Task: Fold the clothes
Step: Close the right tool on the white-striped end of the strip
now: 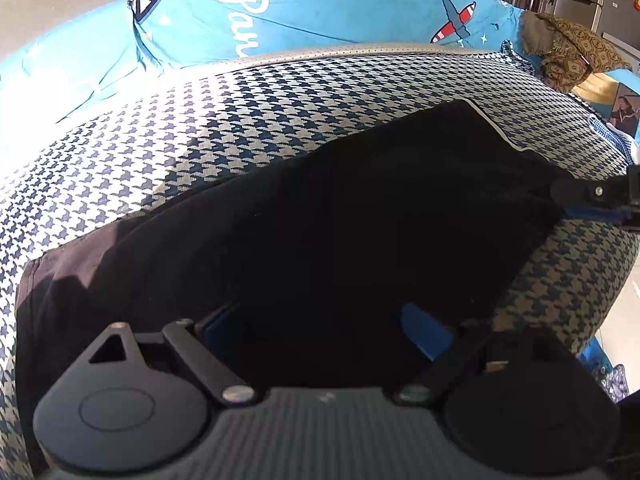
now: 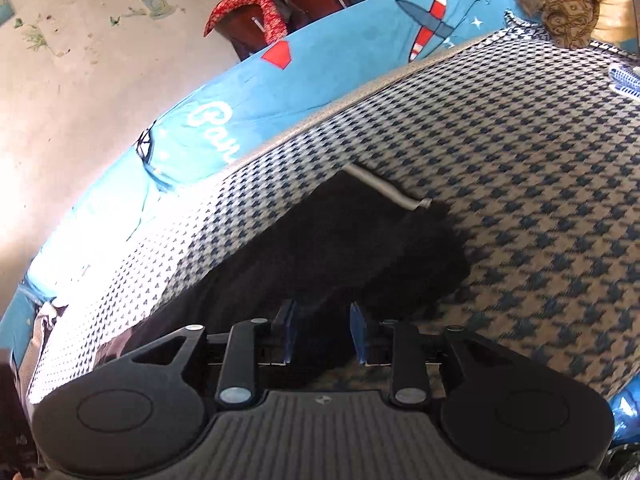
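A black garment (image 1: 360,208) with a thin white trim (image 1: 496,128) lies flat on a houndstooth blanket (image 1: 240,120). My left gripper (image 1: 320,332) is open wide, low over the garment's near edge, with black cloth filling the space between its blue pads. My right gripper (image 2: 323,332) stands about half open, its pads either side of the black garment (image 2: 340,248) at its right-hand end. The left wrist view catches this right gripper (image 1: 592,200) from the side, touching the garment's right edge. The white trim (image 2: 384,188) runs along the garment's far side.
The houndstooth blanket (image 2: 540,200) covers a bed with a blue printed sheet (image 1: 320,12) behind it. A brown patterned cloth (image 1: 572,52) is heaped at the far right corner. A wooden chair with red fabric (image 2: 272,12) stands beyond the bed by a wall.
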Tool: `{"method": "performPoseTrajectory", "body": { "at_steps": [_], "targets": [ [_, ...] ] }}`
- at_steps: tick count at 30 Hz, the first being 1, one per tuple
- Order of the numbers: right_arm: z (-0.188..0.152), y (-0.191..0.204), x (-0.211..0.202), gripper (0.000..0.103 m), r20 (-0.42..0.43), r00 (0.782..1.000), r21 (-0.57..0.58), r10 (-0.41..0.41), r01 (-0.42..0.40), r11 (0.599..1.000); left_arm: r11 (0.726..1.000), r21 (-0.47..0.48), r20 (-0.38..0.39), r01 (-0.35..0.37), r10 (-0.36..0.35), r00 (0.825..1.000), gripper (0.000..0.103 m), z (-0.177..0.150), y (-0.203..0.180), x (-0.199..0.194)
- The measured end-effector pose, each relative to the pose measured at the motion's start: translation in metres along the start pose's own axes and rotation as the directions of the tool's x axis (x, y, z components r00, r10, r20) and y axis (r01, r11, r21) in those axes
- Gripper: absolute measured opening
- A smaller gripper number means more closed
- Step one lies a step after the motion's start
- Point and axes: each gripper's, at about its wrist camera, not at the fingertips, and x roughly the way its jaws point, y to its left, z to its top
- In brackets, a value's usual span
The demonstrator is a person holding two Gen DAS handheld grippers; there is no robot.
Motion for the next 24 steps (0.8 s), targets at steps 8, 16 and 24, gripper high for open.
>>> {"method": "performPoseTrajectory", "body": {
  "at_steps": [8, 16, 24],
  "targets": [
    [0.035, -0.040, 0.014, 0.048, 0.070, 0.996, 0.067, -0.057, 0.052, 0.996, 0.999, -0.033, -0.002, 0.019, -0.019, 1.000, 0.091, 0.002, 0.001, 0.000],
    [0.047, -0.071, 0.043, 0.058, -0.001, 0.998, 0.164, -0.058, 0.057, 0.985, 0.998, -0.047, -0.010, 0.037, -0.038, 0.999, 0.091, 0.003, -0.001, 0.003],
    [0.050, -0.078, 0.065, 0.060, -0.043, 0.999, 0.186, 0.023, -0.015, 0.982, 0.997, -0.057, -0.018, 0.054, -0.055, 0.998, 0.091, 0.003, -0.002, 0.005]
  ]
}}
